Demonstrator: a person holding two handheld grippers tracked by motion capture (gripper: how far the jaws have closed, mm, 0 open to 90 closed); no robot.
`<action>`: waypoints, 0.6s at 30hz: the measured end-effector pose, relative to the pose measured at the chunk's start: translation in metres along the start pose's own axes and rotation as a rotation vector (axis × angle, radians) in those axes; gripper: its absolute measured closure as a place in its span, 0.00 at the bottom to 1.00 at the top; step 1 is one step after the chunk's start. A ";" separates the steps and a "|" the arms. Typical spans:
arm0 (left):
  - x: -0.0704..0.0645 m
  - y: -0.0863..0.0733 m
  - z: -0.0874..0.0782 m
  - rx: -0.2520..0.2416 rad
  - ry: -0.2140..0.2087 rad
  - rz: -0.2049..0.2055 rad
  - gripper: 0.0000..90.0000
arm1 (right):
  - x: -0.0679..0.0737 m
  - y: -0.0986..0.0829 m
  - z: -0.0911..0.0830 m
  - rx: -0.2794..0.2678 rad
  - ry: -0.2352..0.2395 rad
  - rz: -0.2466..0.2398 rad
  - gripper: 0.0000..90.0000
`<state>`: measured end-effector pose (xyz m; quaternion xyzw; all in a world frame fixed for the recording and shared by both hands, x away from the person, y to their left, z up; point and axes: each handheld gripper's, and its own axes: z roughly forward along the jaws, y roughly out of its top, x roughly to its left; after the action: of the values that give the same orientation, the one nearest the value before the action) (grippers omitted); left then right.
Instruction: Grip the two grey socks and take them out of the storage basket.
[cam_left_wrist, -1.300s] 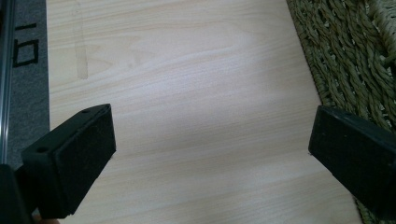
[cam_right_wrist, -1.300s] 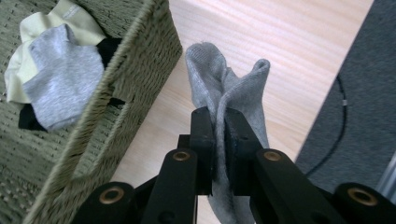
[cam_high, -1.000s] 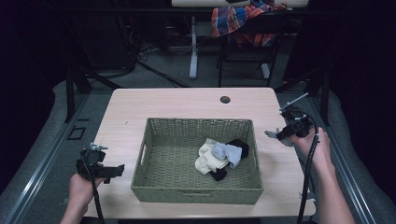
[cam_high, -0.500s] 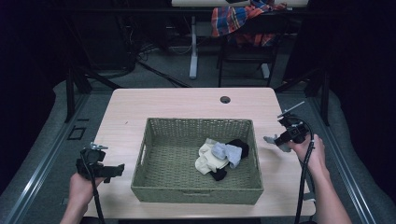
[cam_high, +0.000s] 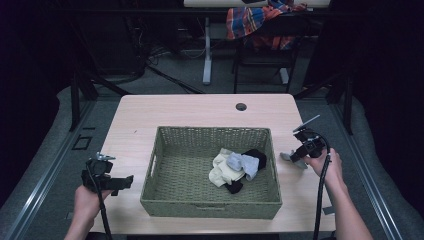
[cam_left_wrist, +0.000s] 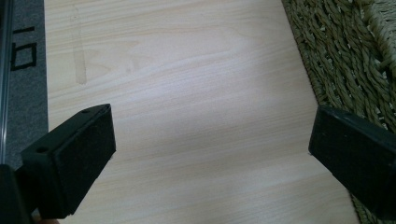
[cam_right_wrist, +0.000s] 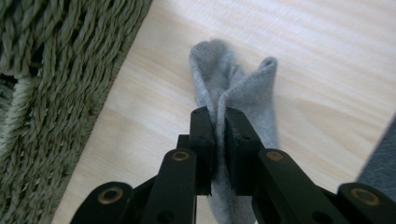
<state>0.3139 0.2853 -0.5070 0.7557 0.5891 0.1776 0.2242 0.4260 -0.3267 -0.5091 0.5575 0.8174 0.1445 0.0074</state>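
The right tongs (cam_right_wrist: 217, 140) are clamped on a grey sock (cam_right_wrist: 243, 88), the jaws nipped together on a fold near its middle. In the right gripper view the sock bunches up above the jaws and hangs over bare bench (cam_right_wrist: 327, 56), just right of the basket (cam_right_wrist: 56, 93) wall. In the high view this sits at the right of the frame, the sock (cam_high: 291, 157) low over the bench beside the basket's right side. Pinching a fold probably gives a firm hold on soft cloth; whether the sock touches the wood I cannot tell.

The left tongs (cam_left_wrist: 210, 149) gape wide and hold nothing, above bare bench at the lower left of the high view (cam_high: 107, 180), with the basket wall at the right edge of the left gripper view. They look to be waiting.

Inside the basket (cam_high: 165, 200), right of centre, lies a heap of socks (cam_high: 237, 170): cream, pale grey and black, tangled together. The basket's woven wall stands between the held sock and that heap, so the sock would need lifting over the rim to join it. A grommet (cam_high: 241, 106) sits at the bench's far edge, well clear.
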 end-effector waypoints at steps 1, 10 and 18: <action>0.000 0.000 0.000 -0.001 0.000 -0.001 0.01 | 0.000 0.000 0.000 0.000 0.000 0.000 0.91; 0.001 0.001 0.000 0.002 -0.003 0.002 0.01 | 0.001 0.000 0.004 0.019 0.018 -0.004 0.61; 0.001 0.001 -0.001 -0.013 -0.013 -0.007 0.00 | 0.010 0.001 -0.031 -0.035 -0.003 -0.104 0.30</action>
<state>0.3142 0.2866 -0.5059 0.7535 0.5890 0.1757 0.2334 0.4174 -0.3249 -0.4776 0.5144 0.8426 0.1576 0.0258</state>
